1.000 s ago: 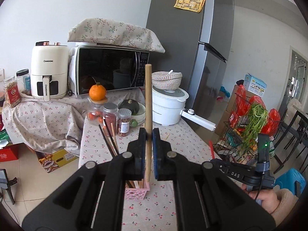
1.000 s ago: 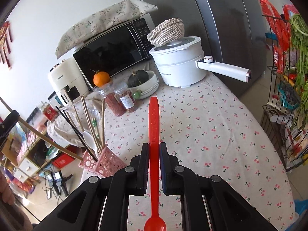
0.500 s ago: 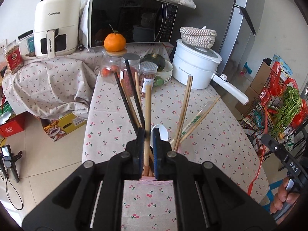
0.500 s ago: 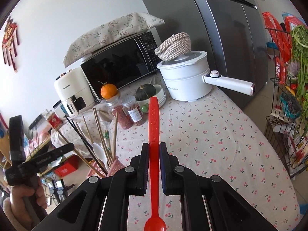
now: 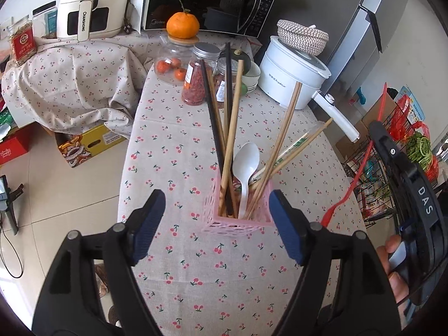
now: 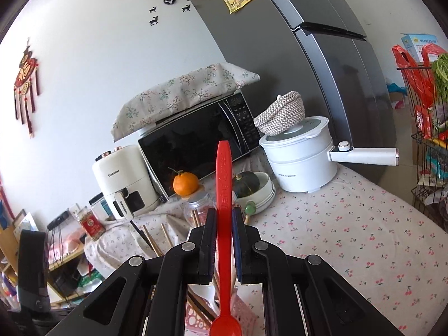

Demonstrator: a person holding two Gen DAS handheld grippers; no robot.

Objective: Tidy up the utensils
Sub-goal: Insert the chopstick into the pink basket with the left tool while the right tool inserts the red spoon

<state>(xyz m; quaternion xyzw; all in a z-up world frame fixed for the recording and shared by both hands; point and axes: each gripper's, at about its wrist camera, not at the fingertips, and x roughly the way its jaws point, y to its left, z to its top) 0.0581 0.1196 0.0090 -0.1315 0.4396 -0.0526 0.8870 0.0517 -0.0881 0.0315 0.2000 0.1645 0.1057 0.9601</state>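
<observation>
A pink lattice utensil holder stands on the cherry-print tablecloth. It holds several wooden chopsticks, two black chopsticks and a white plastic spoon. My left gripper is open and empty, its jaws on either side of the holder, just above it. My right gripper is shut on a red plastic spoon, handle pointing up, bowl down toward the camera. The holder shows just below it. In the left wrist view the red spoon hangs at the right.
At the table's back stand spice jars, a glass jar with an orange on top, stacked bowls with a squash, a white electric pot with a long handle, a microwave and an air fryer. A wire rack stands right.
My left gripper has opened and let go of the wooden chopstick, which now stands in the holder. My right gripper has moved over the holder with the red spoon.
</observation>
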